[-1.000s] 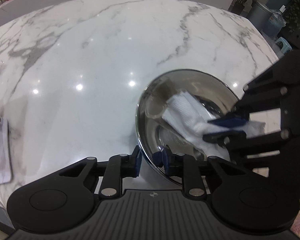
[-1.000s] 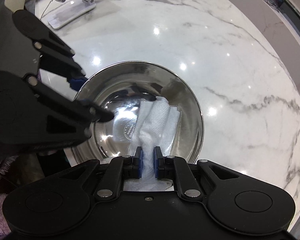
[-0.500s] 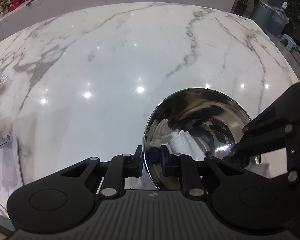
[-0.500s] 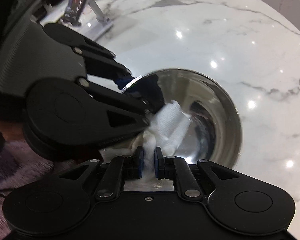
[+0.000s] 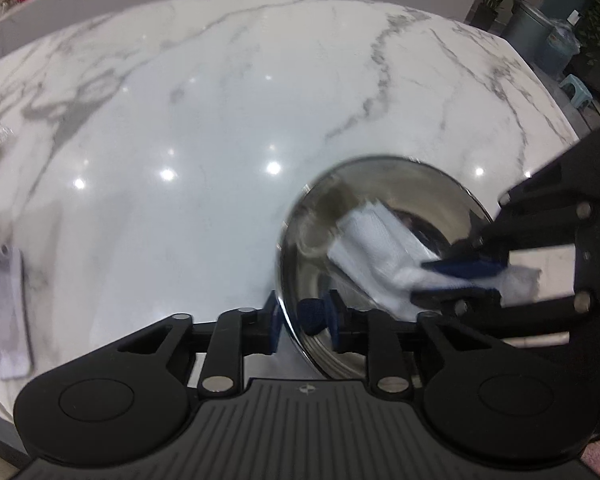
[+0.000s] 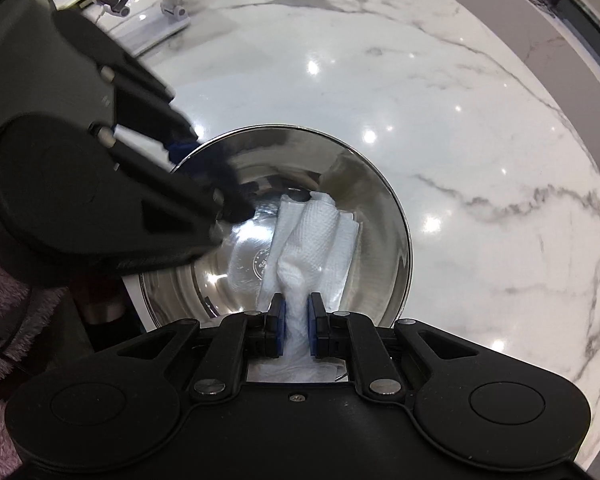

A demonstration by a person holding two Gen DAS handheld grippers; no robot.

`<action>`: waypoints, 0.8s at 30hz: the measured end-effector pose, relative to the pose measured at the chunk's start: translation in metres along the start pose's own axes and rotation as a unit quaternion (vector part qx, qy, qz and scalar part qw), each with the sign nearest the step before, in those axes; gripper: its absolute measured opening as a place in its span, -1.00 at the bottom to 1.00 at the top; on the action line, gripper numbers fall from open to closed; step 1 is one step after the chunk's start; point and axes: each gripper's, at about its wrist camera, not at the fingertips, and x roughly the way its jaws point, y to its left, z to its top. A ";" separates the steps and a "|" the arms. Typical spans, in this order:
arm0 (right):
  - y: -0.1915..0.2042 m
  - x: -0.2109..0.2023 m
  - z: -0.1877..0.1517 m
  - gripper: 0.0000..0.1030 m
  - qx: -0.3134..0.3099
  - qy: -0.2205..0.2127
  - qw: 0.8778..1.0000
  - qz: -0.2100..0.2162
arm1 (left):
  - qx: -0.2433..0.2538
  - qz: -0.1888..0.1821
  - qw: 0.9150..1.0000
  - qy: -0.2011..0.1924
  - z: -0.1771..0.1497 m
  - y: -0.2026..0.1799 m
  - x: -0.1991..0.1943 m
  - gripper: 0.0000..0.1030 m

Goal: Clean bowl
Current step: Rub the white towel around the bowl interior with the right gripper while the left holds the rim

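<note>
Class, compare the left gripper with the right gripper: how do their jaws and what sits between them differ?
The left gripper straddles the rim of the steel bowl; the right gripper pinches the white paper towel. The left gripper's jaws have just been opening and stand loose around the rim; the right gripper's are shut tight on the towel. Both are black with blue pads, angled down into the bowl.

Marble top (image 5: 228, 128) lay bare & wide beyond the bowl (image 6: 384, 216), free passage there. Bowl's inside was crowded: paper towel (image 6: 312, 240) filled the middle, left gripper (image 6: 204, 176) straddled the near-left rim. Phone stand (image 6: 168, 4) blocked the far-left corner
</note>
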 end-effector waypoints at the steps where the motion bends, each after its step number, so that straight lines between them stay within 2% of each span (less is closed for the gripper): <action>1: -0.001 -0.001 -0.001 -0.82 0.002 -0.001 1.000 0.002 | 0.001 -0.001 1.000 0.002 -0.002 -0.001 0.000 -0.45; 7: -0.009 -0.007 -0.009 -0.82 0.010 -0.004 1.000 0.009 | -0.001 -0.013 1.000 0.010 -0.006 -0.001 -0.004 -0.43; 9: -0.015 -0.008 -0.011 -0.82 0.010 -0.004 1.000 0.010 | 0.004 -0.011 1.000 0.009 -0.005 0.000 -0.004 -0.53; 11: -0.067 -0.001 -0.020 -0.82 -0.006 -0.004 1.000 0.015 | 0.005 -0.007 1.000 0.005 -0.003 0.001 -0.004 -0.60; 16: -0.066 0.005 -0.015 -0.82 -0.008 0.000 1.000 0.017 | 0.010 0.006 1.000 -0.007 0.004 0.003 -0.005 -0.72; 20: -0.053 -0.010 -0.015 -0.82 0.007 -0.006 0.999 0.050 | 0.013 0.020 1.000 -0.014 0.010 0.003 -0.003 -0.72; 24: -0.052 -0.033 -0.028 -0.82 0.047 -0.020 0.992 0.115 | 0.014 0.022 0.999 -0.017 0.012 0.004 -0.003 -0.72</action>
